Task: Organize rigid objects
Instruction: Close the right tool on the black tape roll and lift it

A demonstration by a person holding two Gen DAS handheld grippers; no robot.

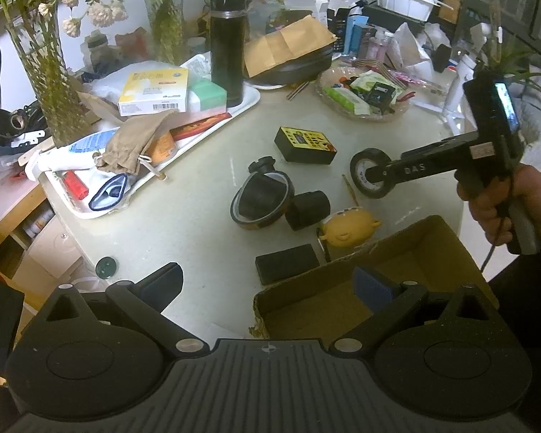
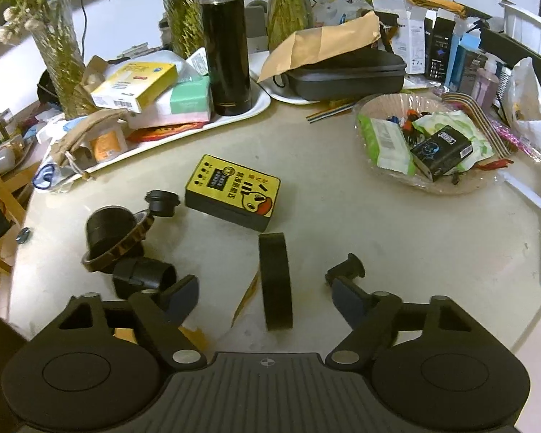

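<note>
One tape roll (image 2: 276, 281) stands on edge between the fingers of the right gripper (image 2: 267, 288), whose jaws are spread wider than the roll with neither pad seen touching it, so nothing is gripped yet. The step in hand is judged to be picking up this roll for the cardboard box (image 1: 342, 288), which lies at 5 o'clock in the left view. The left gripper (image 1: 270, 281) is held open and empty over the box's near corner. A squeeze across the roll's flat faces is called for next, then a lift clear of the table (image 2: 396, 238). Open room is seen at 3 o'clock of the roll; the yellow-topped box (image 2: 234, 195) lies near at 11 o'clock, and a black cylinder (image 2: 144, 274) at 9 o'clock. The table edge curves past at 4 o'clock.
</note>
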